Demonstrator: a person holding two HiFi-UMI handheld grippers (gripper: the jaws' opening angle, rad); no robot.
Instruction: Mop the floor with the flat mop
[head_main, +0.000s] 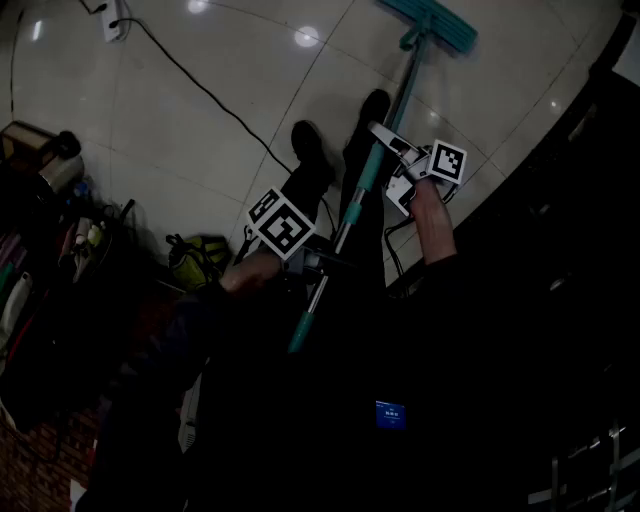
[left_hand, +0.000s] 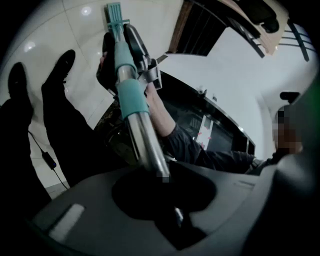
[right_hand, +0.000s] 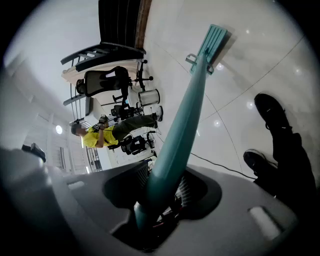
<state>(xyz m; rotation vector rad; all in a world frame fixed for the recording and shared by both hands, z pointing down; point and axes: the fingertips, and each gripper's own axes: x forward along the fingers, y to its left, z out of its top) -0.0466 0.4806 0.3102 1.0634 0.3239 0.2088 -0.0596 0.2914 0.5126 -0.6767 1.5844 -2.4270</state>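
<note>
Left gripper (head_main: 316, 262), right gripper (head_main: 396, 166) clamp mop (head_main: 404, 95); right gripper view adds chair (right_hand: 100, 80)

Grips the teal mop handle (right_hand: 185, 115) between ribbed fingers (right_hand: 186, 190); looks along it to the mop head (right_hand: 212, 40) on the glossy floor (right_hand: 260, 65); shows black shoes (right_hand: 272, 112) at right and, far off, a yellow-shirted person (right_hand: 97, 132), perhaps seated.

floor (head_main: 230, 70): glossy smooth tile, lamp glints on it. mop handle (left_hand: 148, 142): bright polished metal tube with matt teal plastic sleeves. mop head (head_main: 432, 24): teal plastic, dull. left gripper (left_hand: 161, 181) and right gripper (right_hand: 150, 212) shells: matt grey plastic, smooth. shoes (right_hand: 272, 114): black, slight sheen.
</note>
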